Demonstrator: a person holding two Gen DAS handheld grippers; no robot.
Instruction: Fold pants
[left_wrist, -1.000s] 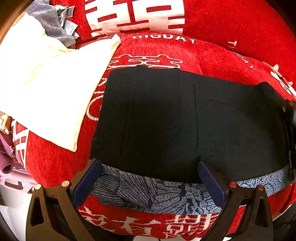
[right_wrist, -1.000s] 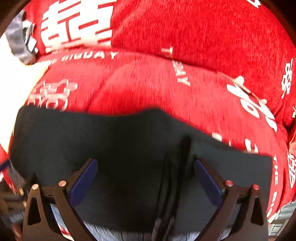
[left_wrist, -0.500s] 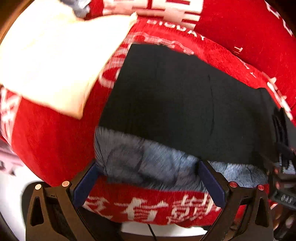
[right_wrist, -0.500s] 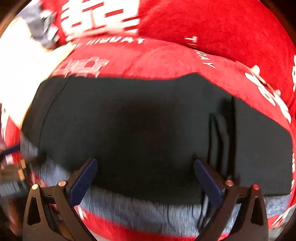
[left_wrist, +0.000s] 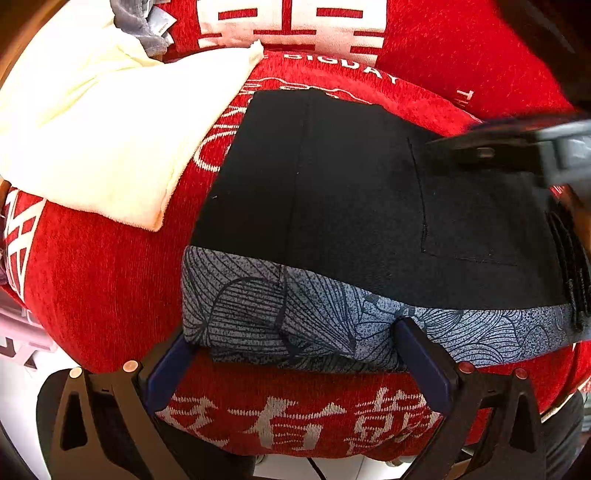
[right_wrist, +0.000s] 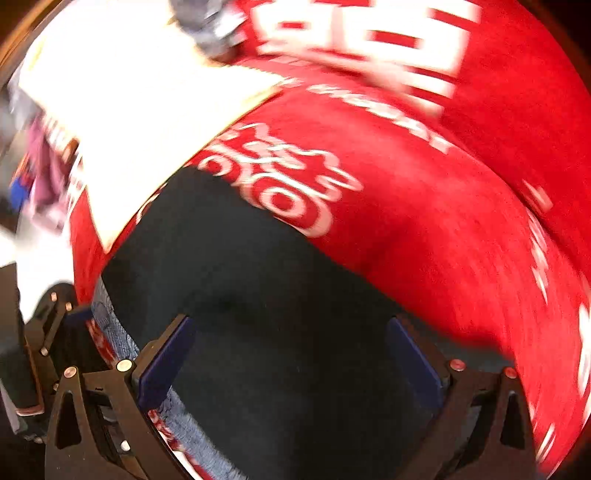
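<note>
**Ana:** Left wrist view is showing the pants (left_wrist: 351, 192) lying flat on the red cushion (left_wrist: 103, 280), black side up, with the blue-grey patterned lining (left_wrist: 295, 314) peeking out along the edge nearest the camera. The left gripper (left_wrist: 295, 354) is sitting right at that patterned edge with its fingers (left_wrist: 424, 362) spread wide; the cloth is lying between them, not being pinched.

**Ben:** And what is lying beside the pants?

**Ana:** A cream towel (left_wrist: 110, 122) is resting on the cushion just beside the pants, touching their far corner, and a grey cloth (left_wrist: 140, 26) is showing beyond the towel. The right gripper (left_wrist: 517, 147) is reaching in over the pants from the opposite side, blurred.

**Ben:** What is the right wrist view giving us?

**Ana:** It is blurred. The right gripper (right_wrist: 291, 354) is hanging over the black pants (right_wrist: 258, 295) with its fingers (right_wrist: 162, 362) spread apart and nothing clamped. The left gripper (right_wrist: 55, 332) is showing at the patterned edge of the pants, and the towel (right_wrist: 140, 110) is lying beyond the pants on the cushion (right_wrist: 443, 240).
</note>
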